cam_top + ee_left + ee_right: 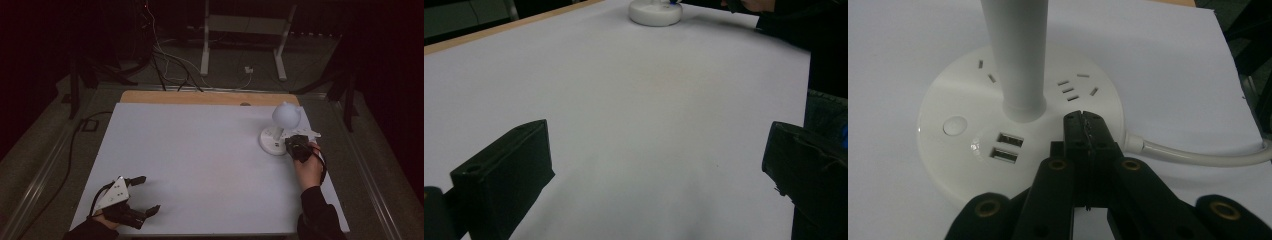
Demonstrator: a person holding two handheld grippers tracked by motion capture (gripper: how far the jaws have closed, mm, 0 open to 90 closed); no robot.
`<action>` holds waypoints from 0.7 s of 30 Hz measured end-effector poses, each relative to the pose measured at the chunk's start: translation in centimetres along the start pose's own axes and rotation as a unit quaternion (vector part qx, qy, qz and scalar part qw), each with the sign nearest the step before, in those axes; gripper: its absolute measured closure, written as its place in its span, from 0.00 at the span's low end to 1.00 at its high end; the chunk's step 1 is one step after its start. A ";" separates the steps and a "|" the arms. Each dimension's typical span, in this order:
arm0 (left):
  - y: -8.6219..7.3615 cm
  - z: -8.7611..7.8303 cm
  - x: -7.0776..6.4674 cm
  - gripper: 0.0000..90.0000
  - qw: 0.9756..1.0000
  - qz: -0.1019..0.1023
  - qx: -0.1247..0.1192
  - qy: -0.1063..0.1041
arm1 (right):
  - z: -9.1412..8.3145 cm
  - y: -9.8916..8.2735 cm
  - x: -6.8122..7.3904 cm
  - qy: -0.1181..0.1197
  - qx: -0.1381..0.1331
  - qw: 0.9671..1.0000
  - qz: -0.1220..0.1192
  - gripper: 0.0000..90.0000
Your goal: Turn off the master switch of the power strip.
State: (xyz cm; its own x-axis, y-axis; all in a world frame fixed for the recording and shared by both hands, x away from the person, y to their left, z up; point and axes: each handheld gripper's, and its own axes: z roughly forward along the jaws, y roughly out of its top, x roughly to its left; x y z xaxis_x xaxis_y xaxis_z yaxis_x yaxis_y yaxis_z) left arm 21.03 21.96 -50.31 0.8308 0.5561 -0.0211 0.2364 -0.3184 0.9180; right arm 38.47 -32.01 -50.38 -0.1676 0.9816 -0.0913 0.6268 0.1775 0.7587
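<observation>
A white desk lamp [286, 116] stands at the far right of the table on a round base [272, 140]. The base [963, 90] carries socket slots, two USB ports [1007, 147] and a round button [955, 125] around the upright stem [1015, 55]. My right gripper [1083, 117] is shut, its tips over the top of the base just right of the stem; I cannot tell if they touch it. From above, the right gripper [295, 145] sits at the base's near right edge. My left gripper [149, 194] rests open at the near left corner, and nothing lies between its jaws [656, 175].
The lamp's white cable [1193, 156] runs off to the right from the base. A white sheet [200, 160] covers the table, with a wooden strip [200, 97] along the far edge. Beyond it are floor cables [165, 65] and a white stand [245, 30].
</observation>
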 end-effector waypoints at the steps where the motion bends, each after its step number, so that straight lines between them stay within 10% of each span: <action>1: 0.0 0.0 0.0 0.00 1.000 0.000 0.000 0.000 | 0.0 0.1 0.0 0.004 -0.003 1.000 0.002 1.00; 21: 0.0 -0.1 0.1 0.00 1.000 -0.002 -0.001 0.002 | -3.1 0.6 -0.6 0.028 -0.019 0.999 0.034 0.98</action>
State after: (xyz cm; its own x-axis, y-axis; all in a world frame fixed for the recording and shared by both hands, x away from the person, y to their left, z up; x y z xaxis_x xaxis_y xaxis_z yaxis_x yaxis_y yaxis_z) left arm 21.06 22.03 -50.28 0.8281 0.5600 -0.0242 0.2390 -0.3137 0.9190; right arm 36.62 -32.76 -47.88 -0.1696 0.9855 -0.0032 0.6092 0.1074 0.7857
